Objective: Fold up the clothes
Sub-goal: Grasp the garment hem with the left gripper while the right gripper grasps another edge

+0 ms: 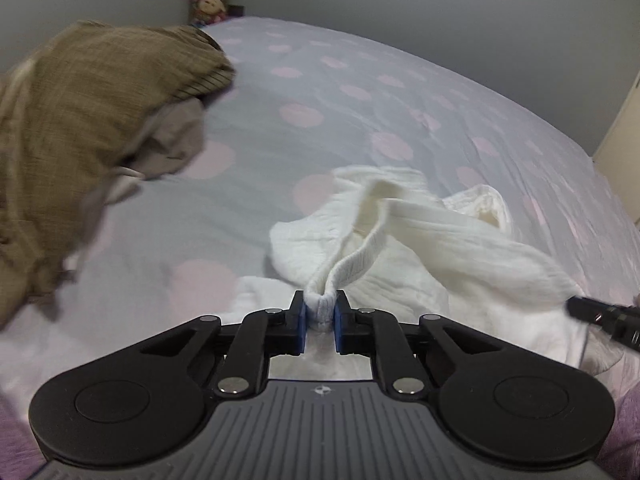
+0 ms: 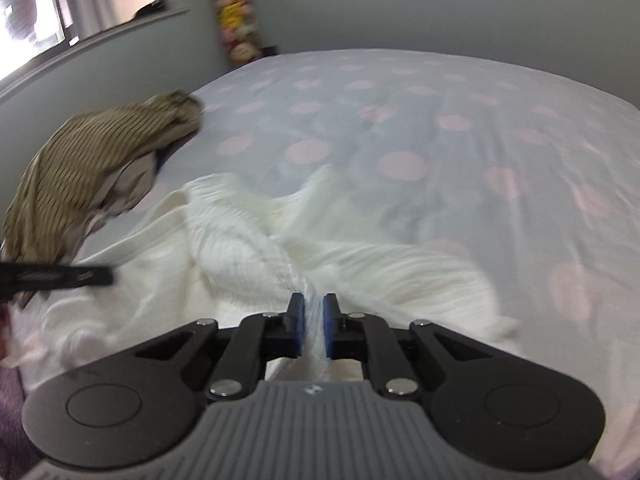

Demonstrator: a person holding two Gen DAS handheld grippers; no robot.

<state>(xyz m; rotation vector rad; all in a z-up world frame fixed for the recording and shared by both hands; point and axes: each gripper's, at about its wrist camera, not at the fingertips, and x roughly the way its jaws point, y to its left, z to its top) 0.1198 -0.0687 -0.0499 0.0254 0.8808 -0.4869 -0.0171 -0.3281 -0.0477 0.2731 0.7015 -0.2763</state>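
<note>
Currently both grippers, left gripper [image 1: 320, 314] and right gripper [image 2: 314, 320], have jaws clamped on the white garment [image 1: 400, 240] bunched on the bed [image 1: 320, 100]; grasp done, next: lift and spread flat.

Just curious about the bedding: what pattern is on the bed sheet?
The bed sheet is pale grey-blue with large pink polka dots, clearest in the right wrist view.

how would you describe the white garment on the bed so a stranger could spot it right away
Start at the bed sheet, pale grey with pink dots. On its near side lies a crumpled white garment, its ribbed hem pinched in the left tongs and another fold in the right tongs. Unlike the brown clothes pile on the left, it is cream white with a crinkled weave.
</note>
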